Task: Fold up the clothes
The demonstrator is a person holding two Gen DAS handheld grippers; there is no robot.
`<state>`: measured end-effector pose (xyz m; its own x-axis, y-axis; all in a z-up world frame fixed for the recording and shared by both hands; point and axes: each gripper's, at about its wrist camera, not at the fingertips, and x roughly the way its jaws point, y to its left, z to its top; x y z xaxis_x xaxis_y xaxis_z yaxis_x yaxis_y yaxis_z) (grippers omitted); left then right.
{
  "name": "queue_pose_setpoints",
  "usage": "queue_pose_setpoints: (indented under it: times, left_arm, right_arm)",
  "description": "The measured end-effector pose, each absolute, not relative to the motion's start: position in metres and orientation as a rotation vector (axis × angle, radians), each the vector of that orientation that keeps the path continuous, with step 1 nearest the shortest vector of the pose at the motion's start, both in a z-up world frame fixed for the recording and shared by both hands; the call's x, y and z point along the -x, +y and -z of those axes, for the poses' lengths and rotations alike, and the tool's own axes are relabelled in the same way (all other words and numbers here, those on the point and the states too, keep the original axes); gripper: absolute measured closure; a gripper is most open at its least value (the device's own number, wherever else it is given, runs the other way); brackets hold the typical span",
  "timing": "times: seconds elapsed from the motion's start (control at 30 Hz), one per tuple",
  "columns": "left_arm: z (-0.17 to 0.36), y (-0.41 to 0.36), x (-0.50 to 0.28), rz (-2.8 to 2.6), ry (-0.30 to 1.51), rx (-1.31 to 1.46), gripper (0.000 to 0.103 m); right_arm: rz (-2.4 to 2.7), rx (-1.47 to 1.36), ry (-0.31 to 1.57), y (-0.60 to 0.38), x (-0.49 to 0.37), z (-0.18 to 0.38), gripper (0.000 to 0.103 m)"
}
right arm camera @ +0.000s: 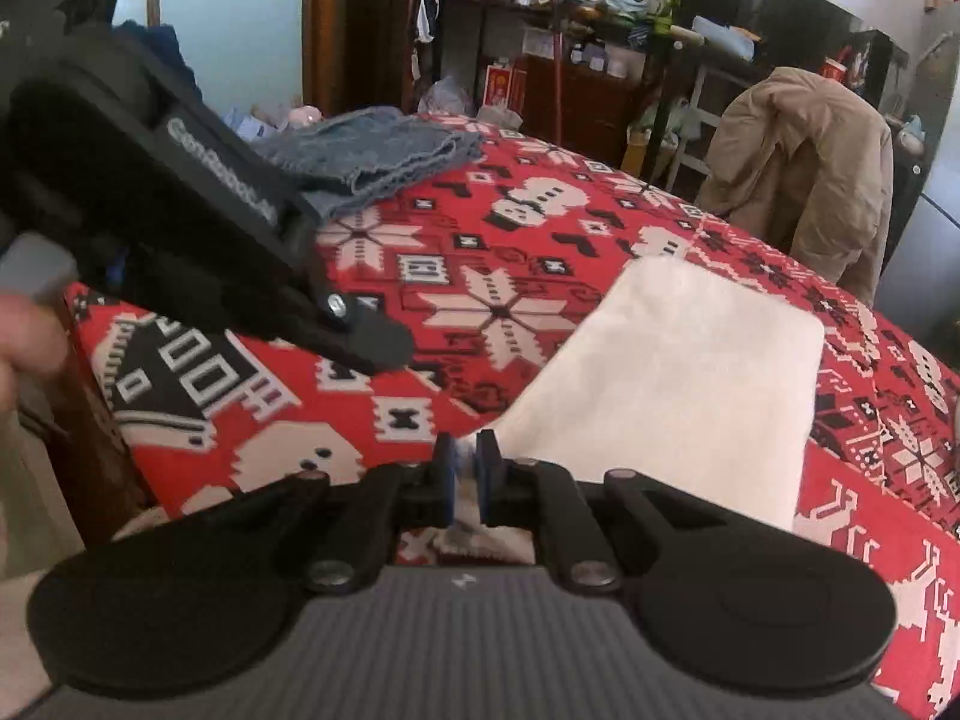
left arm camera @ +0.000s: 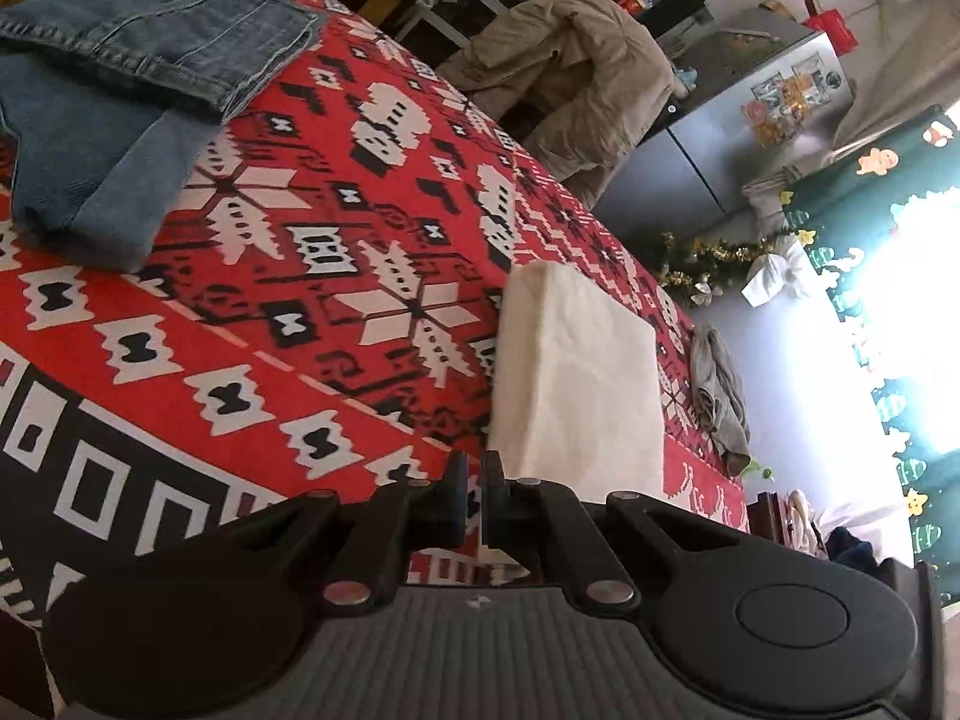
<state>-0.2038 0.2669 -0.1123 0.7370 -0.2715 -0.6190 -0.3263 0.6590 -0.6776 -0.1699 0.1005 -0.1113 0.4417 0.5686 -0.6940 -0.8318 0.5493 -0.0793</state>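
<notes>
A white folded cloth (right arm camera: pixel 678 384) lies on the red patterned bedspread (right arm camera: pixel 480 276); in the left wrist view the cloth (left arm camera: pixel 576 372) sits just ahead and to the right. My right gripper (right arm camera: pixel 465 459) is at the cloth's near left corner. Its jaws are almost together, and blurred pale fabric fills the narrow gap. My left gripper (left arm camera: pixel 477 471) hovers low over the bedspread (left arm camera: pixel 270 312) with its jaws shut and nothing between them. In the right wrist view the left gripper (right arm camera: pixel 375 345) hangs to the left, clear of the cloth. Folded blue jeans (left arm camera: pixel 138 78) rest at the far end.
A beige jacket (right arm camera: pixel 804 180) hangs over a chair beyond the bed's far right side. A grey garment (left arm camera: pixel 720 402) droops off the bed's edge. Cluttered shelves (right arm camera: pixel 576 30) line the back wall. A person's hand (right arm camera: pixel 24 336) shows at the left edge.
</notes>
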Motion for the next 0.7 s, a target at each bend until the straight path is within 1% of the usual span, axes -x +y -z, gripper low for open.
queue_pose_setpoints:
  times: [0.03,0.07,0.13,0.2,0.27,0.3,0.37,0.4,0.43,0.7]
  left_arm:
    - [0.114,0.267,0.202,-0.03,0.772,0.876,0.101]
    - [0.116,0.266,0.2,-0.026,0.778,0.876,0.101]
    - [0.116,0.262,0.195,-0.017,0.782,0.872,0.101]
    - [0.114,0.258,0.191,0.0,0.777,0.873,0.101]
    - [0.112,0.254,0.187,0.02,0.771,0.878,0.1]
    - [0.112,0.251,0.184,0.026,0.771,0.877,0.094]
    - [0.109,0.245,0.177,0.027,0.774,0.855,0.087]
    - [0.108,0.241,0.174,0.031,0.778,0.841,0.087]
    - [0.106,0.237,0.171,0.035,0.782,0.826,0.087]
    - [0.107,0.226,0.147,0.044,0.795,0.773,0.087]
  right_arm:
    - [-0.912,0.445,0.672,0.1,0.17,0.111,0.087]
    - [-0.921,0.437,0.676,0.098,0.17,0.108,0.086]
    - [-0.941,0.422,0.683,0.095,0.171,0.103,0.077]
    - [-0.948,0.419,0.67,0.086,0.173,0.099,0.072]
    - [-0.943,0.414,0.656,0.076,0.175,0.095,0.072]
    - [-0.932,0.409,0.649,0.07,0.175,0.092,0.072]
    - [-0.906,0.393,0.641,0.056,0.173,0.087,0.07]
    - [-0.886,0.378,0.643,0.048,0.17,0.085,0.067]
    - [-0.867,0.363,0.645,0.041,0.167,0.083,0.067]
    - [-0.721,0.207,0.706,-0.032,0.145,0.074,0.067]
